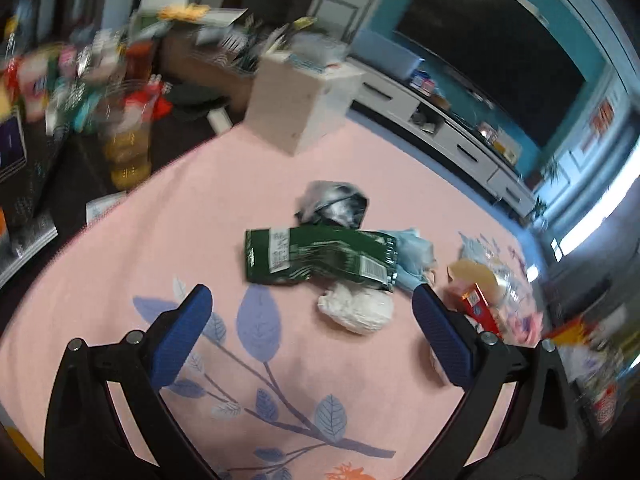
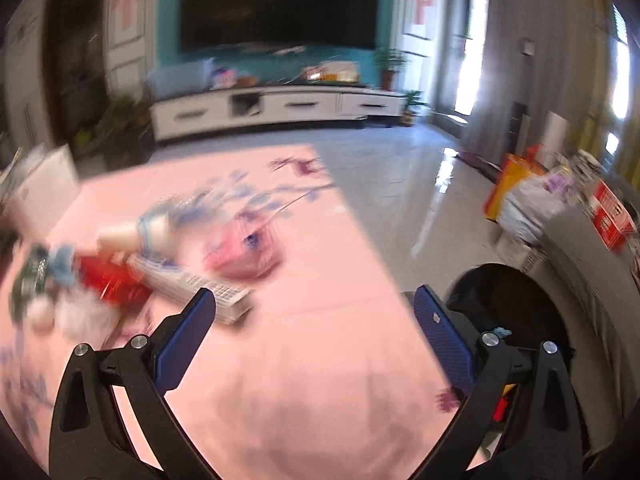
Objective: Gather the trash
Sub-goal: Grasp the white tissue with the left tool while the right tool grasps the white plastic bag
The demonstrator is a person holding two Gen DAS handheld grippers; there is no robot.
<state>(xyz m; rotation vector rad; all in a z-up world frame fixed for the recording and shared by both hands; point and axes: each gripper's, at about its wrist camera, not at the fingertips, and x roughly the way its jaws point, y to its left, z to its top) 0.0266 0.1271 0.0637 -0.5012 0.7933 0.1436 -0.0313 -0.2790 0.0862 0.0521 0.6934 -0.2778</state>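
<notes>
Trash lies in a heap on the pink rug [image 1: 120, 240]. In the left wrist view a green snack bag [image 1: 320, 258] sits in the middle, with a crumpled silver-black wrapper [image 1: 334, 204] behind it, a white paper wad [image 1: 356, 308] in front and a red carton [image 1: 478, 308] to the right. My left gripper [image 1: 312, 320] hangs open above the rug, short of the heap, holding nothing. The right wrist view shows the same heap blurred at left, with a red wrapper [image 2: 110, 282] and a flat white box [image 2: 196, 286]. My right gripper [image 2: 312, 320] stands open and empty beside a black bin [image 2: 516, 304].
A white box [image 1: 300, 100] stands at the rug's far edge, with cluttered bottles and packets [image 1: 120, 112] to its left. A long white TV cabinet [image 2: 276, 108] runs along the teal wall. Bags and boxes [image 2: 532, 200] stand on the glossy grey floor at right.
</notes>
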